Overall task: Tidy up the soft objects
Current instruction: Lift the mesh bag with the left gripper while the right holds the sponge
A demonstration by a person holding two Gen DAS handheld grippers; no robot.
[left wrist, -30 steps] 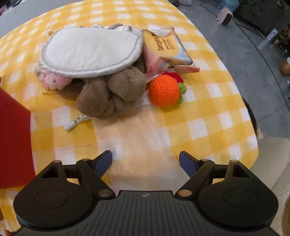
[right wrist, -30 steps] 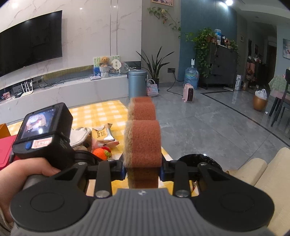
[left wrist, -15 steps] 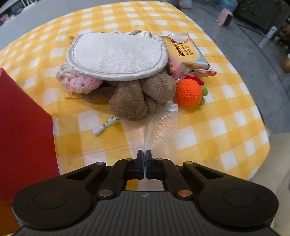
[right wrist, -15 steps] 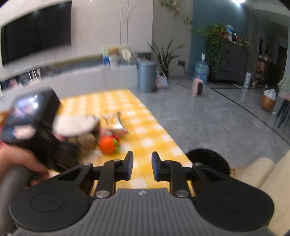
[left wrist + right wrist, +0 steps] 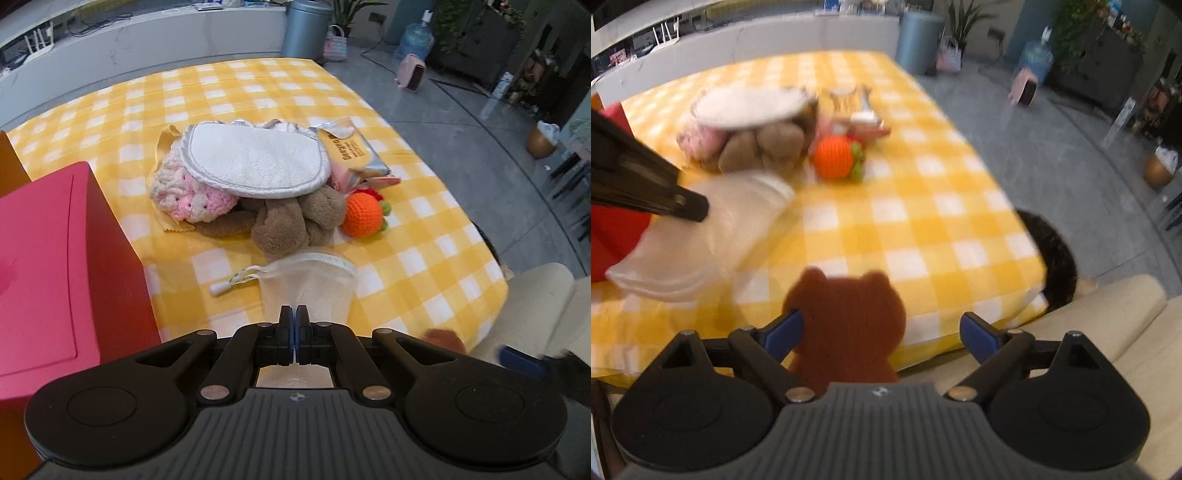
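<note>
Right wrist: bear sponge near table edge.

Left wrist view: mounted behind the left tongs, looking forward and down across the desk, close above its near edge.
Right wrist view: behind the right tongs, same downward heading, set further right at the desk edge.
Shared: orange crochet ball, brown plush, mesh pouch, red box.

Yellow-checked table: soft-toy heap, orange ball, red box.
</note>
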